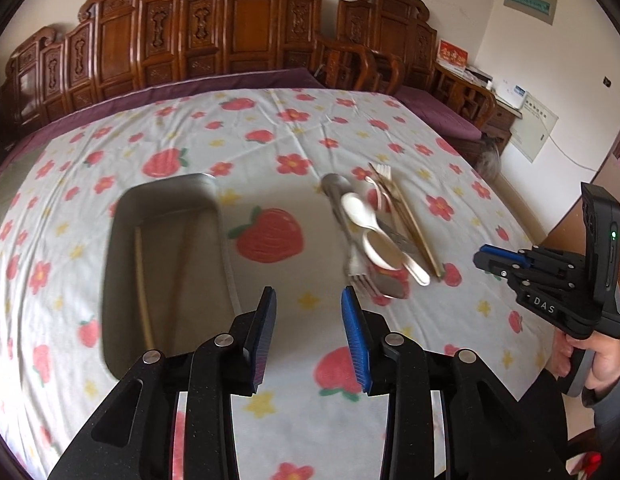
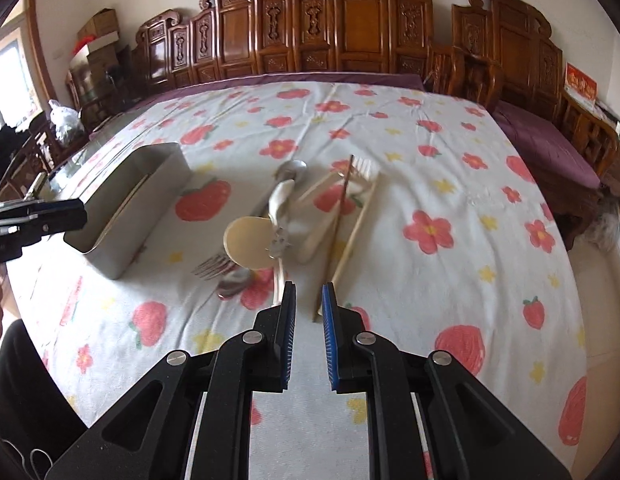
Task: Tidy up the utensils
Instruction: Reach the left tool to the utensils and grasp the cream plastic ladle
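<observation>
Strawberry-print cloth [image 1: 270,128] is covering the bed. Utensils [image 1: 380,232] are lying heaped just right of the metal box [image 1: 162,256]: thin, stiff, slippery; best pinched mid-handle. Left gripper [image 1: 309,300] is standing partly open, empty. Right gripper [image 2: 309,294] is showing a narrow gap, empty.

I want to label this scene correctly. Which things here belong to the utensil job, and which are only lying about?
Belong to the job:
- metal box, chopsticks already inside
- utensil pile: spoons, forks, chopsticks
- left gripper, jaws empty
- right gripper, jaws empty

Lying about:
- carved wooden chairs
- cardboard boxes
- white plastic bag
</observation>
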Action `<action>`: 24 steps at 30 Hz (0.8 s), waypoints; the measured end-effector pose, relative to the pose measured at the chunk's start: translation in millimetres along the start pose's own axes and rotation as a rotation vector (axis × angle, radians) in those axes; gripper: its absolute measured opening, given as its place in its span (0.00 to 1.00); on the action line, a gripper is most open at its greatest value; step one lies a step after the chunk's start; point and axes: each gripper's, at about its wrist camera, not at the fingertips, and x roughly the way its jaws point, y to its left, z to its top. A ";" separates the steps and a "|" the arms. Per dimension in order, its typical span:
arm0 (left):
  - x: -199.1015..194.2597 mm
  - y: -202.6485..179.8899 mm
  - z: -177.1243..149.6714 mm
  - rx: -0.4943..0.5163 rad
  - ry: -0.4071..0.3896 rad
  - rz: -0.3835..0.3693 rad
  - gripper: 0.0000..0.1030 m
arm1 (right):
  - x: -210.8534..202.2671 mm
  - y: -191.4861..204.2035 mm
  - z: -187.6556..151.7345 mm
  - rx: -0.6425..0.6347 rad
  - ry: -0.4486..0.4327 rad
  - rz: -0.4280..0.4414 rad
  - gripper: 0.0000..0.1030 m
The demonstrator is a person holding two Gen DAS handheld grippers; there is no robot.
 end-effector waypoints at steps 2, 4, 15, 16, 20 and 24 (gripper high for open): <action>9.7 -10.2 2.0 0.005 0.011 -0.003 0.31 | 2.5 -4.2 -0.7 0.002 0.004 0.000 0.15; 19.5 -17.9 5.0 0.006 0.023 -0.009 0.31 | 4.0 -8.4 -1.0 0.014 0.008 0.002 0.15; 84.8 -46.9 29.7 -0.028 0.109 -0.002 0.31 | 4.2 -19.4 -0.8 0.030 0.014 0.001 0.15; 90.4 -48.0 31.7 -0.034 0.119 -0.002 0.31 | 4.3 -20.1 -1.0 0.031 0.015 0.004 0.15; 110.7 -52.5 40.2 -0.042 0.150 0.013 0.31 | 4.3 -19.8 -1.3 0.028 0.019 0.011 0.15; 126.2 -55.4 45.9 -0.049 0.177 0.018 0.31 | 2.1 -22.9 0.3 0.043 0.013 0.022 0.15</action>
